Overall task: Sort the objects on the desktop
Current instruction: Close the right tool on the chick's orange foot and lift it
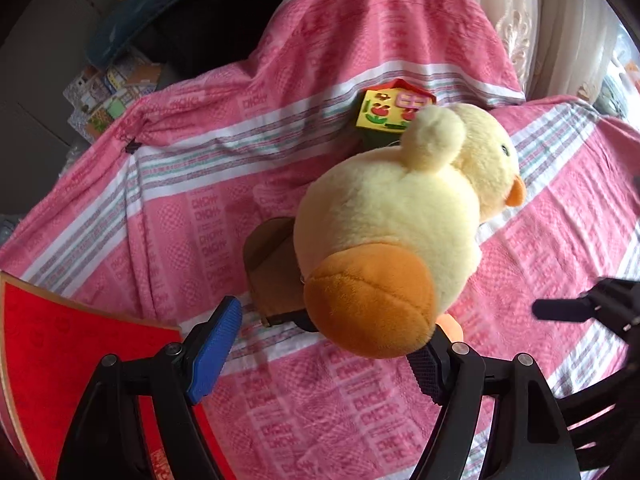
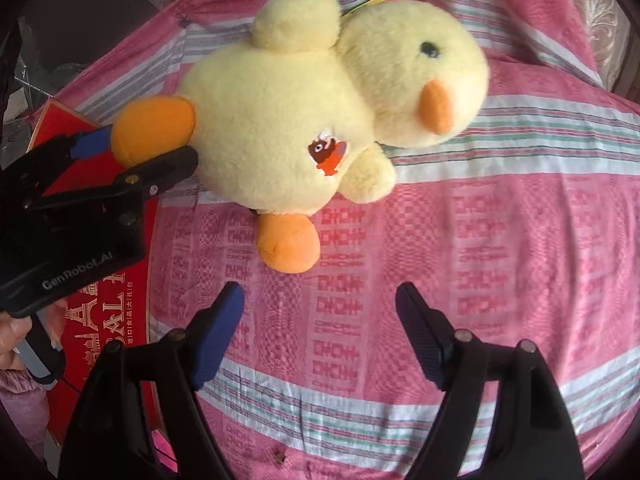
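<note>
Right claw (image 2: 320, 308) nearest the lens, spread wide over the pink checked cloth (image 2: 500, 280), nothing between its fingers, hovering just short of the plush duck (image 2: 288, 120). Duck as the landmark then: lying on its side on the cloth-covered surface, head and orange beak toward the far right, one orange foot (image 2: 288, 244) pointing back at the right claw, a small embroidered patch on its belly. Left claw (image 1: 332, 344) coming in from the duck's left, parted around the other orange foot (image 1: 368, 300); blue pad (image 1: 216, 348) clearly off the foot, black finger tucked under it, can't tell for sure if that one is touching. Red box (image 1: 60, 344) with gold print sitting left of the duck, beside and partly under the left claw. Brown cardboard-looking piece (image 1: 268, 272) poking out from under the duck's left flank. Just beyond the duck, a little yellow toy house (image 1: 388, 108) with a red roof, partly hidden by a wing. Farther back, pale curtain (image 1: 520, 12) to the duck's right.
</note>
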A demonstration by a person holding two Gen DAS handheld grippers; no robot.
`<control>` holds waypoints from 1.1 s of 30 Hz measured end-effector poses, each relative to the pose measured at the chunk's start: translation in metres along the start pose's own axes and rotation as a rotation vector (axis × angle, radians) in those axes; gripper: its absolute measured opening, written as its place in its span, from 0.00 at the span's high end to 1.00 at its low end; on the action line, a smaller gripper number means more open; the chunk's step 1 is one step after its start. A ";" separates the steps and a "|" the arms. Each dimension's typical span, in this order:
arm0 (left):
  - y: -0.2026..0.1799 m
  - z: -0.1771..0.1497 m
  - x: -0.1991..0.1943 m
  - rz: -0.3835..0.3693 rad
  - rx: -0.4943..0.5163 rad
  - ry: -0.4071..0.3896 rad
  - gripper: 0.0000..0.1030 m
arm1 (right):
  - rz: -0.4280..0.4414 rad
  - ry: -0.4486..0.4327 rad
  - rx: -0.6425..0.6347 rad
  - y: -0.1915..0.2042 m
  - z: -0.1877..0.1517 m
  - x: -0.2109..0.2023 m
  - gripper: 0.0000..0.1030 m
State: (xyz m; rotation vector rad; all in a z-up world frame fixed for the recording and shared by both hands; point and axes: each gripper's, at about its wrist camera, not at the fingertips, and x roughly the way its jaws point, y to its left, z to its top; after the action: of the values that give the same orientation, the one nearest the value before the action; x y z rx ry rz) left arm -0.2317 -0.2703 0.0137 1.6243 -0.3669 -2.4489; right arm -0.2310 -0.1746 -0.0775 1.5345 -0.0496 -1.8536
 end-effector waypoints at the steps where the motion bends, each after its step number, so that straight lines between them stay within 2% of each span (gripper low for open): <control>1: 0.002 0.001 0.001 -0.008 -0.003 -0.003 0.24 | 0.008 0.000 -0.006 0.004 0.002 0.008 0.24; 8: 0.007 0.011 0.007 -0.042 -0.014 -0.026 0.24 | 0.054 -0.036 0.008 0.017 0.016 0.039 0.24; 10: 0.010 0.014 0.009 -0.056 -0.021 -0.029 0.24 | 0.059 -0.035 0.021 0.017 0.019 0.045 0.29; 12: 0.014 0.015 0.012 -0.071 -0.030 -0.027 0.24 | 0.063 -0.035 0.034 0.017 0.021 0.050 0.47; 13: 0.016 0.015 0.013 -0.075 -0.032 -0.027 0.24 | 0.065 -0.034 0.040 0.017 0.022 0.053 0.53; 15: 0.018 0.014 0.015 -0.084 -0.036 -0.026 0.24 | 0.069 -0.031 0.053 0.017 0.024 0.058 0.56; 20: 0.016 0.012 0.013 -0.094 -0.038 -0.033 0.25 | 0.052 -0.020 0.044 0.020 0.023 0.052 0.60; 23: 0.013 0.011 0.010 -0.118 -0.044 -0.030 0.32 | 0.045 -0.015 0.040 0.021 0.021 0.045 0.62; 28: 0.008 0.005 0.000 -0.143 -0.055 -0.021 0.32 | 0.041 0.002 0.019 0.018 0.012 0.026 0.63; 33: 0.001 -0.013 -0.010 -0.228 -0.075 0.025 0.35 | 0.031 0.012 -0.022 0.008 -0.011 -0.011 0.64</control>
State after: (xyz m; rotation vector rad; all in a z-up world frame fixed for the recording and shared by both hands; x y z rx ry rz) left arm -0.2162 -0.2700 0.0180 1.7506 -0.0879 -2.5649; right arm -0.2172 -0.1700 -0.0680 1.5216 -0.0464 -1.8148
